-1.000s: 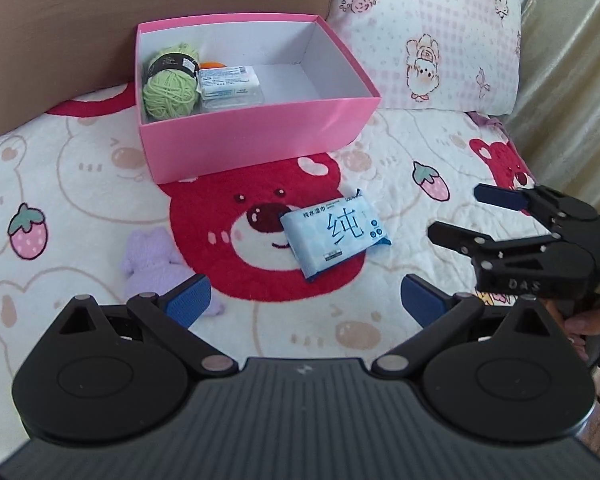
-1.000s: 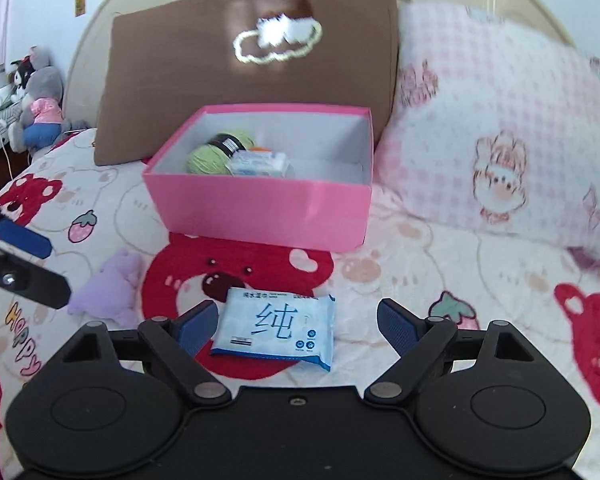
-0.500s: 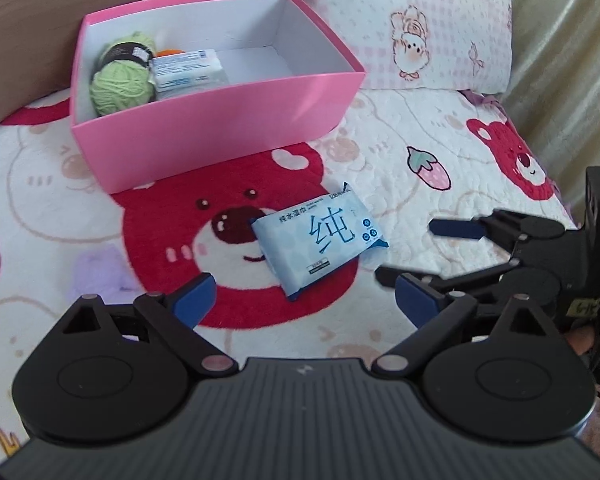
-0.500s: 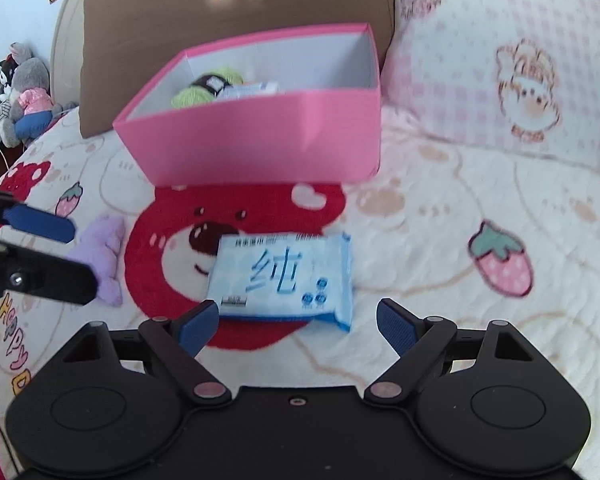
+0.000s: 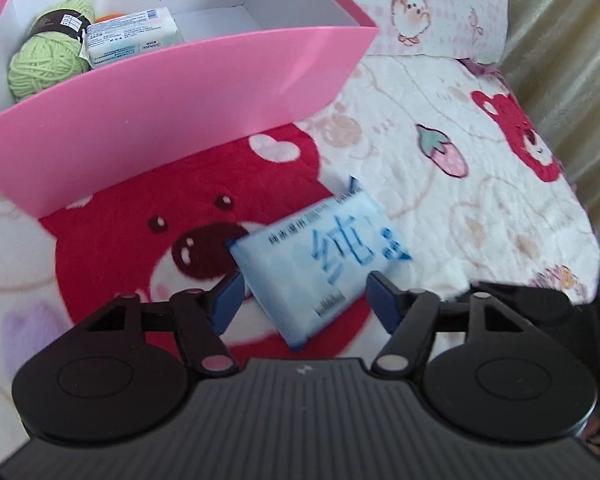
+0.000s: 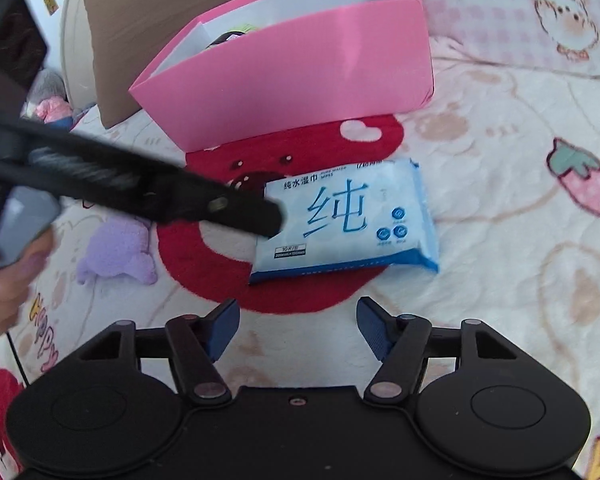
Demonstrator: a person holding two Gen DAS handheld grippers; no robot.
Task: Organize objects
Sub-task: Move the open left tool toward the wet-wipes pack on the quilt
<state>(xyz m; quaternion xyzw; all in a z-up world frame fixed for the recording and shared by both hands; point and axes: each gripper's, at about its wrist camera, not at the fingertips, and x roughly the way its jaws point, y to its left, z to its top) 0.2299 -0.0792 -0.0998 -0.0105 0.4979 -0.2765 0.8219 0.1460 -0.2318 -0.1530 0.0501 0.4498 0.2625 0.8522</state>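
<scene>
The left gripper [image 5: 304, 300] has just been closing its jaws, and the near end of the wet-wipes pack [image 5: 320, 260] now sits between its blue pads. In the right wrist view one black left finger [image 6: 260, 216] lies across the pack's left end. Whether the pads actually press the pack I cannot tell; motion blur smears that spot.

The right gripper [image 6: 296, 326] has also just been narrowing its jaws. They stand partly open with nothing between them, hovering just short of the pack's near edge, over bare blanket [image 6: 480, 300].

The pack is a flat, soft plastic pillow, pale blue and white with a large blue Chinese character and crimped blue end seals. It lies on the bed's fleecy cream blanket, across the lower part of a printed red bear face [image 5: 140, 240], near the middle of the bed and just in front of the pink box [image 5: 172, 120].

The box is glossy pink cardboard with a white inside, rectangular and open-topped. A ball of light green yarn [image 5: 44, 68] with a dark paper band fills its left end, with a white wrapped packet [image 5: 132, 38] beside it; the right half of the box floor is bare.

A small lilac plush toy [image 6: 116, 252] lies on the blanket left of the bear print, near a person's hand [image 6: 8, 280] on the left gripper. A pink checked pillow [image 6: 540, 12] lies against the head of the bed, right of the box. The blanket to the right of the pack is open.
</scene>
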